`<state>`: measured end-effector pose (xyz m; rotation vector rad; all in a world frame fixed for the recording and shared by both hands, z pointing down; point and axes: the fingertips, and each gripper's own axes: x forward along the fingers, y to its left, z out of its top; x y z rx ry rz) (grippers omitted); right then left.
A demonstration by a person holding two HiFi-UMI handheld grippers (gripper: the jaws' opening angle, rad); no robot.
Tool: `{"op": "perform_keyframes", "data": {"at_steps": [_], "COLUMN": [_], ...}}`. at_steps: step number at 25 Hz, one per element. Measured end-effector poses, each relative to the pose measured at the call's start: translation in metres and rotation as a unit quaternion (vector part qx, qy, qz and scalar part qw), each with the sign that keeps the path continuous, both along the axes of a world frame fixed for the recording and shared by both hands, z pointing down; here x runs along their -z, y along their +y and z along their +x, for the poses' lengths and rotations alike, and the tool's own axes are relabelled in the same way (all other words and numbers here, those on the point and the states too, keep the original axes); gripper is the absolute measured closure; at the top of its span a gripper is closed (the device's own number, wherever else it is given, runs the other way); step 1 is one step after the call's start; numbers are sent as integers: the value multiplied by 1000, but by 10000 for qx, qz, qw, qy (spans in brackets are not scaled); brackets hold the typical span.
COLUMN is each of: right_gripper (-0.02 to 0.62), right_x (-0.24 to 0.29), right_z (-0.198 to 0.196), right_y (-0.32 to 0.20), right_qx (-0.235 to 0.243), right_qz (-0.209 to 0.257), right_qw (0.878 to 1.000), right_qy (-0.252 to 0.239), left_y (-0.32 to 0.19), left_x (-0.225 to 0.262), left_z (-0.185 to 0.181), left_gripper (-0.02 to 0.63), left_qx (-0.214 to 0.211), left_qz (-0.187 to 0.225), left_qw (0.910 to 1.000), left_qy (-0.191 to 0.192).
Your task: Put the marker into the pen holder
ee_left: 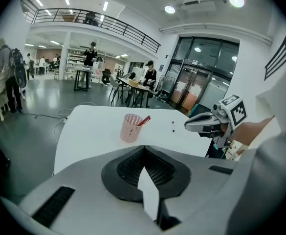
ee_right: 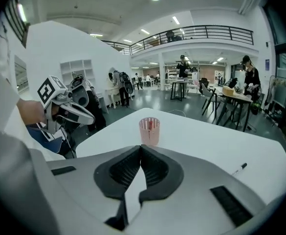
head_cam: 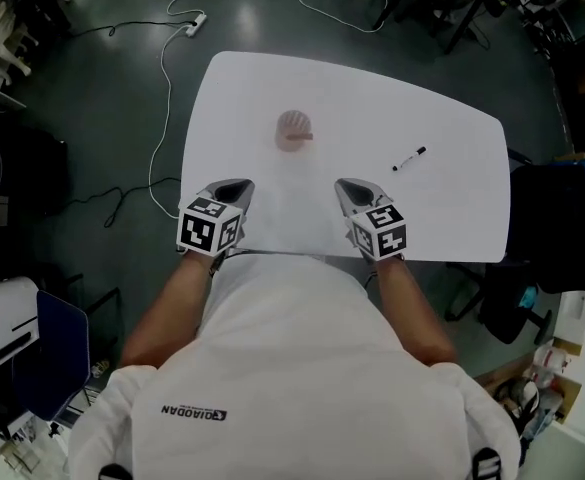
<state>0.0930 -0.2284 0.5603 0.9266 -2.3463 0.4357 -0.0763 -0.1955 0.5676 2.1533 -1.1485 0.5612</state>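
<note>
A pink mesh pen holder [head_cam: 294, 130] stands upright toward the far middle of the white table [head_cam: 452, 218]; the left gripper view shows the pen holder [ee_left: 130, 129] with a red pen [ee_left: 143, 120] leaning in it. A black marker [head_cam: 409, 159] lies flat on the table to the right of the holder, apart from both grippers. My left gripper [head_cam: 238, 185] and right gripper [head_cam: 346, 185] hover near the table's front edge, both shut and empty. In the right gripper view the holder [ee_right: 149, 130] is straight ahead and the marker [ee_right: 240, 168] lies off to the right.
A power strip [head_cam: 194, 24] and cables lie on the dark floor beyond the table's left side. Dark chairs [head_cam: 517, 298] stand off the table's right edge, and a blue chair [head_cam: 57, 353] at left. People and desks fill the far room.
</note>
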Motion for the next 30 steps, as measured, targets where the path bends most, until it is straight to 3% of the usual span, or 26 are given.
{"op": "perform_keyframes", "data": {"at_steps": [15,23,30], "right_gripper": [575,575,574], "right_x": [-36,-58,-96], "right_z": [131,197,222], "right_y": [6,-26,-67], "right_qx": [-1320,-2103,-2378], "right_qz": [-483,-577,-731], "right_qw": [9900,9753,9681], "right_qy": [-98,-347,-307], "left_y": [-10,-13,-3], "left_x": [-27,-32,-35], "left_z": [96,99,97], "left_gripper": [578,578,578], "left_qx": [-741,-365,118], "left_qz": [-312,-360,-472], "left_qw": [9967,9983,9981], "left_qy": [-46,-266,-376]}}
